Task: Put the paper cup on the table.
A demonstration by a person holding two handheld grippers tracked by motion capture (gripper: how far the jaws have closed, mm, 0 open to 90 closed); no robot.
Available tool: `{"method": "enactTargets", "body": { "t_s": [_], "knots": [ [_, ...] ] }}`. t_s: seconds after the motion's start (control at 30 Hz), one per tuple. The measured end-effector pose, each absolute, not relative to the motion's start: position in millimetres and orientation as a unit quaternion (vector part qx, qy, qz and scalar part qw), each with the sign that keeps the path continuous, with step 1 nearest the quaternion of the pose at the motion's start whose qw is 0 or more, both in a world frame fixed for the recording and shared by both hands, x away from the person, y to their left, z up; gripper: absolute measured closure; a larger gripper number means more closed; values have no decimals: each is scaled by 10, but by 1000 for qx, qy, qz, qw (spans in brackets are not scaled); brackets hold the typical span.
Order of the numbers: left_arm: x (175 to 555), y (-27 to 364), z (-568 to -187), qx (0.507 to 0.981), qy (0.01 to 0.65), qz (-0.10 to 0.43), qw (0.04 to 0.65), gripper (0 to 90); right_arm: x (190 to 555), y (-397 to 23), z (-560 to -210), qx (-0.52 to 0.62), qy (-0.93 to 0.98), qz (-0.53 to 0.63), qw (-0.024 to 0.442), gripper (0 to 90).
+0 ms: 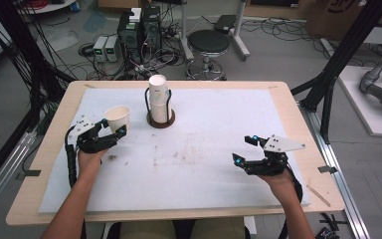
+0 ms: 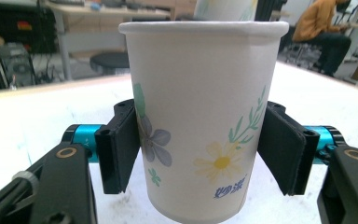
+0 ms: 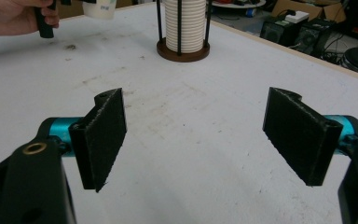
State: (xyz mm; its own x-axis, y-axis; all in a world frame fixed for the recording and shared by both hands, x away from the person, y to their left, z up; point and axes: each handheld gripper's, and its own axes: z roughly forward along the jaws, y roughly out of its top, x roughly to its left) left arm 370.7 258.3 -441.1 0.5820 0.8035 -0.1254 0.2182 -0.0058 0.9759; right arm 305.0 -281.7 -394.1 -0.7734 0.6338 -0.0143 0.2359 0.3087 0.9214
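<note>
Left claw [image 1: 113,133]: clenched on a paper cup [image 1: 117,118], one pad [image 2: 121,147] pressed to each side of the lower wall. The cup stands upright with its mouth up, at about 10 o'clock on the tabletop [image 1: 45,149]. The left gripper view does not settle whether its base rests on the white mat [image 1: 219,144] or hangs just above it.

Right claw [image 1: 245,151]: released, jaws spread wide with nothing between them, at about 4 o'clock, well apart from the cup.

Cup stack [image 1: 158,97]: seated in a wire holder [image 1: 160,118] on a round brown base at about 12 o'clock, near the held cup and to its 2 o'clock side.

Risks, as judged from this position:
- Crushing. The wall is thin paper and the pads bear below the stiff rim; further squeeze would likely buckle it inward.
- Slipping. The cup tapers downward, so a loosened grip could let it ride up, tilt or drop.
- Collision. A sideways move toward the stack could strike the holder's uprights or knock the top cup.
- Tipping on release. If the cup is set down tilted, the narrow base may not catch it.
</note>
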Motion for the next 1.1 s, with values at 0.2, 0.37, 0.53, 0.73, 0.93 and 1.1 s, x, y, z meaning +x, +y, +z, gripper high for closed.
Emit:
{"method": "enactTargets", "body": {
  "t_s": [0.2,0.37,0.53,0.73,0.93,1.1],
  "knots": [
    [3763,2499,-4491,696,386,236,557,337,3056,-2811,-3946,277,786,520,190,219],
    [3771,2457,-4518,712,390,233,535,339,3058,-2802,-3951,276,787,519,188,219],
    [3755,2422,-4514,733,392,234,503,345,3054,-2802,-3947,276,787,520,187,219],
    [3701,2417,-4492,751,397,232,474,348,3048,-2813,-3945,275,787,519,188,219],
    [3605,2428,-4468,765,402,232,446,347,3039,-2819,-3942,276,787,519,187,219],
    [3565,2455,-4479,767,411,226,438,342,3034,-2815,-3936,276,788,518,187,219]
  ]
}}
